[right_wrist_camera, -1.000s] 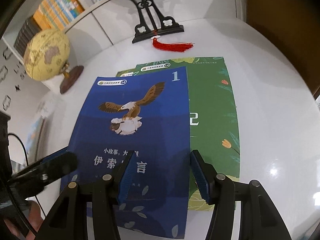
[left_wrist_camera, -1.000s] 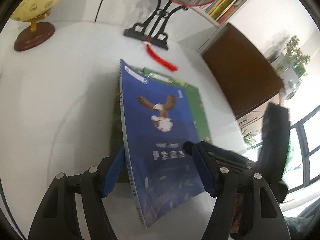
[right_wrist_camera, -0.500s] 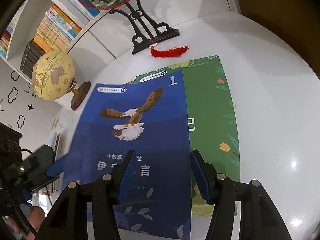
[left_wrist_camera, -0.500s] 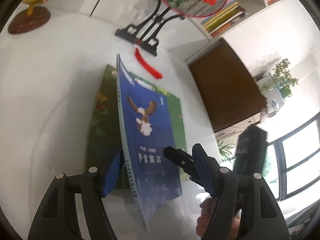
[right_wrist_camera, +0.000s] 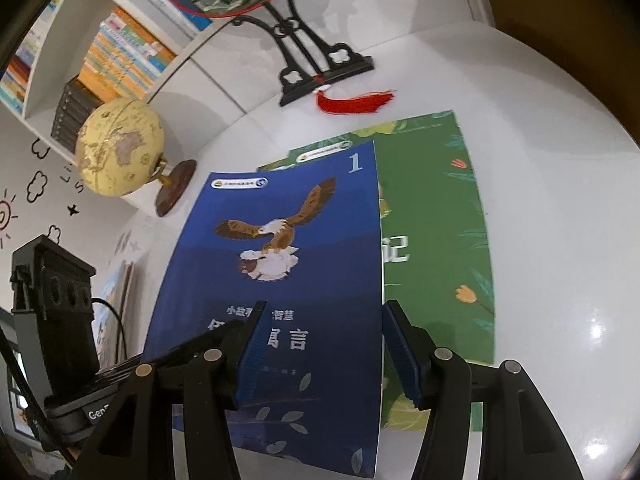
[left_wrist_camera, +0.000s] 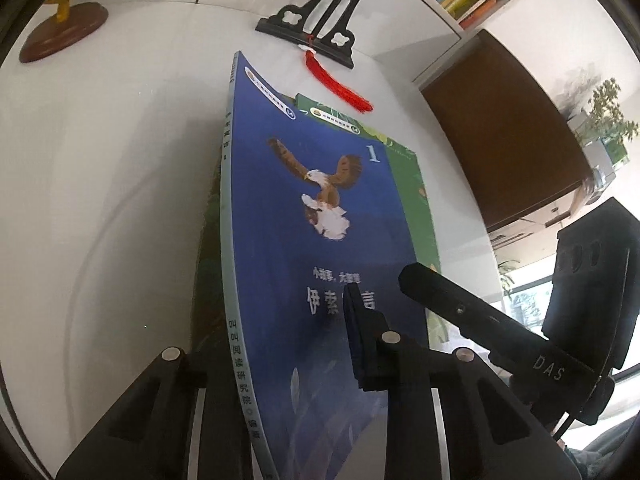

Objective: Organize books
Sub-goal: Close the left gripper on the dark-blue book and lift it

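The left gripper [left_wrist_camera: 288, 344] pinches the blue book [left_wrist_camera: 320, 240] near its spine — one finger lies on the cover by the title, the other is hidden under the lifted edge, and the pair have closed as far as the book lets them. The spine side is raised off the desk [left_wrist_camera: 120, 200], so the book tilts. The right gripper [right_wrist_camera: 320, 344] hovers over the book's lower right part with its fingers spread and nothing pressed between them; the right edge of the cover runs just inside its right finger. Beneath and to the right lies the green book [right_wrist_camera: 436, 220], flat on the white desk. Farther back are a red tassel [right_wrist_camera: 352, 102], a black ornamental stand [right_wrist_camera: 320, 68] and a globe [right_wrist_camera: 120, 148] — behind them, a bookshelf [right_wrist_camera: 120, 52].
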`<state>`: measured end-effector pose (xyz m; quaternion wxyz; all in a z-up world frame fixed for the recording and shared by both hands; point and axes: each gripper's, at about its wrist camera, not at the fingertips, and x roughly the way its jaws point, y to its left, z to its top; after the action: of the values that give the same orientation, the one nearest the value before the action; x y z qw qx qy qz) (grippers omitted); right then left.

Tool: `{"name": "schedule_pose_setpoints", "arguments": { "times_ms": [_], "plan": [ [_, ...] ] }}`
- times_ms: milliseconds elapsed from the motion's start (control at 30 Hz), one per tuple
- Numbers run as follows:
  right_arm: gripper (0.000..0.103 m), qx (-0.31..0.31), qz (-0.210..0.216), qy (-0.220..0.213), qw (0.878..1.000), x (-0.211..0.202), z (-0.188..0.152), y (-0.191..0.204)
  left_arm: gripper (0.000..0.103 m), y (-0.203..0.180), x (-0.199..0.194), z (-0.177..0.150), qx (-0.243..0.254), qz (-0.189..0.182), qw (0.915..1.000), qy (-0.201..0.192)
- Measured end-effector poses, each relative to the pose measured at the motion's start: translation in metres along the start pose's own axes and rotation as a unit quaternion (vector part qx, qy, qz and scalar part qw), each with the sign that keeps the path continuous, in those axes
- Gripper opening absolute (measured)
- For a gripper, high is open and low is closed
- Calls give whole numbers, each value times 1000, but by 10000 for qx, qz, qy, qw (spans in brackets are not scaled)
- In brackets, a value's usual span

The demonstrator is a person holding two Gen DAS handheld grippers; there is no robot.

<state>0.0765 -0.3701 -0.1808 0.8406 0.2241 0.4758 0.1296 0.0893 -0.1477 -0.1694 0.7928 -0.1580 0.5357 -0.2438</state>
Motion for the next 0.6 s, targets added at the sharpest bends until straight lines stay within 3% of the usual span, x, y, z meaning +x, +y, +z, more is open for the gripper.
{"name": "schedule_pose_setpoints", "arguments": {
  "times_ms": [333,467,600],
  "plan": [
    [57,-185,458,8,9988,-5,-7,25,22,17,-20,0,-344,-286,9990,-90],
    [57,-255,372,33,9990,-2,-12,37,22,20,-26,-3,-308,-246,9992,-111],
    [57,-236,-75,273,9993,17,-21,37,22,28,-16,-7,-267,-195,9994,63]
  ]
}}
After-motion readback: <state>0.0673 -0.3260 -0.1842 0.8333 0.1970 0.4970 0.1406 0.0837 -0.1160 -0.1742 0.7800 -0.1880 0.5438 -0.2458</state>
